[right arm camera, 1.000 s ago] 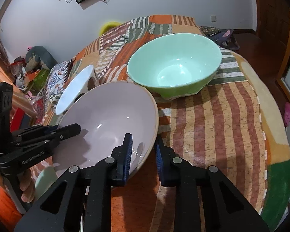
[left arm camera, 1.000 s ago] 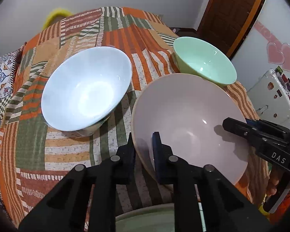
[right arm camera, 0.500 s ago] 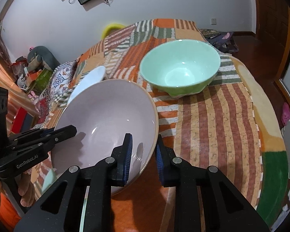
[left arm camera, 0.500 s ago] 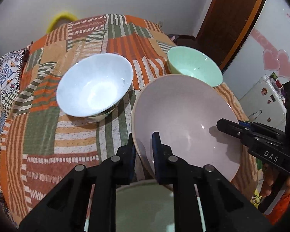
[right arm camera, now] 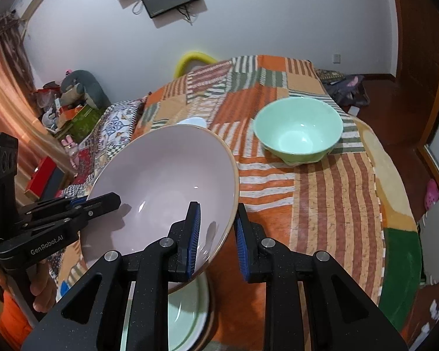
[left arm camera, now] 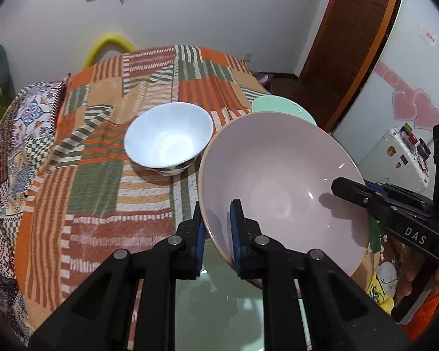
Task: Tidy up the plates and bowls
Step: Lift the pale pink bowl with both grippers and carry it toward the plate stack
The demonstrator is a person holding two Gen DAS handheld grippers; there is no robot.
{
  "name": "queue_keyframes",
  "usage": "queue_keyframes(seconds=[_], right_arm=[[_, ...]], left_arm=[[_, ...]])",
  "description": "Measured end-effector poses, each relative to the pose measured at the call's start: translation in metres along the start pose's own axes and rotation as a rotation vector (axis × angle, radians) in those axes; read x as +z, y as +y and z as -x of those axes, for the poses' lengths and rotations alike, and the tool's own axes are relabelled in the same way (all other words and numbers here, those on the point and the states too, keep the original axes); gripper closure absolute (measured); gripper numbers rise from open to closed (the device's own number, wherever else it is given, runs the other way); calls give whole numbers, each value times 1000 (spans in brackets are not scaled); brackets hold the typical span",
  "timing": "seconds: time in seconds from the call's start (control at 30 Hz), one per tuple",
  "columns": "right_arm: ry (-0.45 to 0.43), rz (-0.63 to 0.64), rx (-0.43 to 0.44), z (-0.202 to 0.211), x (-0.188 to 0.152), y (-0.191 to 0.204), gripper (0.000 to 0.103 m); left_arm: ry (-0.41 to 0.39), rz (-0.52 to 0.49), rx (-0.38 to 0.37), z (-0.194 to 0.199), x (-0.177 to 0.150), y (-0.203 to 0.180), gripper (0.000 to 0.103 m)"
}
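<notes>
A large pale pink bowl (left arm camera: 281,181) is held in the air between both grippers; it also shows in the right wrist view (right arm camera: 164,181). My left gripper (left arm camera: 216,231) is shut on its near left rim. My right gripper (right arm camera: 216,231) is shut on its opposite rim. A pale green plate (left arm camera: 219,304) lies below the pink bowl, near the table's front edge; it shows in the right wrist view (right arm camera: 184,318) too. A white bowl (left arm camera: 168,137) stands on the patchwork tablecloth. A mint green bowl (right arm camera: 298,130) stands farther right, mostly hidden behind the pink bowl in the left wrist view (left arm camera: 281,106).
The round table carries an orange, green and striped patchwork cloth (left arm camera: 102,175). A wooden door (left arm camera: 351,44) and a white fridge (left arm camera: 406,73) stand to the right. A yellow chair back (right arm camera: 193,58) is behind the table. Clutter lies on the floor at left (right arm camera: 70,111).
Both grippers have risen and pulled back with the pink bowl. The white and green bowls look smaller and farther away. More of the green plate shows below.
</notes>
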State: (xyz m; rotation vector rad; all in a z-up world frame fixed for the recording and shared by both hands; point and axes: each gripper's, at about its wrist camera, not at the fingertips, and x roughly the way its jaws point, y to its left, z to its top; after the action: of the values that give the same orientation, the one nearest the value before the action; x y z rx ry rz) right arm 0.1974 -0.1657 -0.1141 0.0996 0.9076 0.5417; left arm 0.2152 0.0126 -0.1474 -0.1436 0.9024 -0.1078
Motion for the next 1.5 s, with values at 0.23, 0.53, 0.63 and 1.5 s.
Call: queue_keyframes(seconds=[0.23, 0.53, 0.63, 1.5], right_arm=[[-9, 39, 12, 11, -8, 25, 82], [-11, 96, 45, 16, -20, 64, 82], [-10, 115, 65, 17, -25, 76, 82], [124, 246, 167, -39, -52, 168, 82]], left_arm=[[-31, 20, 26, 37, -17, 11, 88], [-81, 57, 66, 83, -41, 35, 88], [-94, 72, 82, 97, -51, 45, 88], [-61, 249, 185, 119, -122, 151, 88]])
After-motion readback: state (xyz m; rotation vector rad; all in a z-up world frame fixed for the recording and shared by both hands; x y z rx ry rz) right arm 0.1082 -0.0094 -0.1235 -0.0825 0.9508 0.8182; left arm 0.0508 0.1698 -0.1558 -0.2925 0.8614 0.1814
